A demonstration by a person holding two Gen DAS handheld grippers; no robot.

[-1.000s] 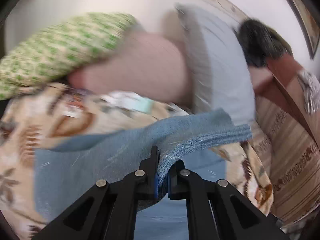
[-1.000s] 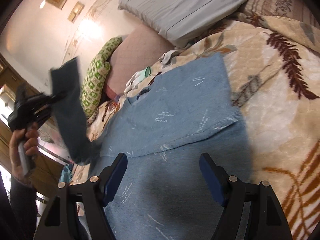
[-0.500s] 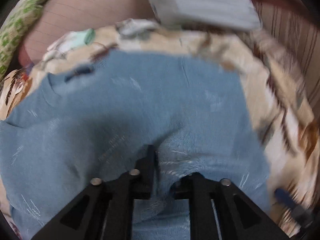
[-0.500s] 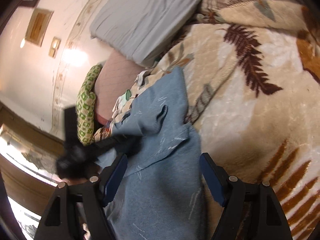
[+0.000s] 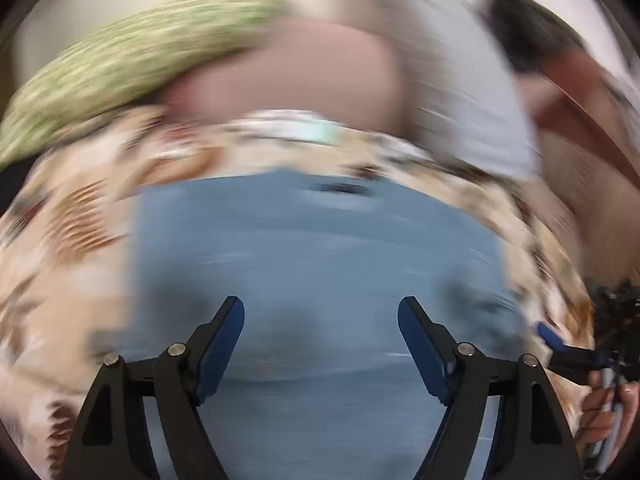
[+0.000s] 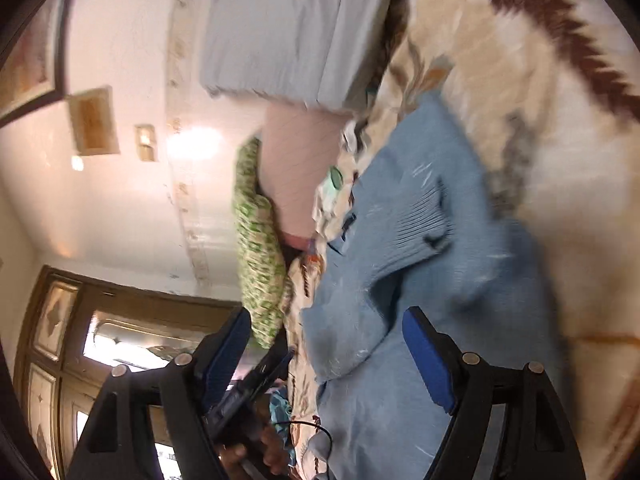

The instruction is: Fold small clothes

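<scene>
A blue knitted sweater lies on a beige bedspread with brown leaf prints. One sleeve with a ribbed cuff is folded across the body of the sweater. My left gripper is open and empty above the sweater; the view is blurred by motion. My right gripper is open and empty, tilted, over the sweater's edge. The right gripper shows at the right edge of the left wrist view, and the left gripper shows low in the right wrist view.
At the head of the bed lie a green patterned pillow, a pink pillow and a grey pillow. A small white and mint cloth lies beyond the sweater. A wall and wooden door stand to one side.
My left gripper has opened and let go of the sleeve, which now lies folded across the sweater. It has lifted back. My right gripper has tilted further and stays open.
</scene>
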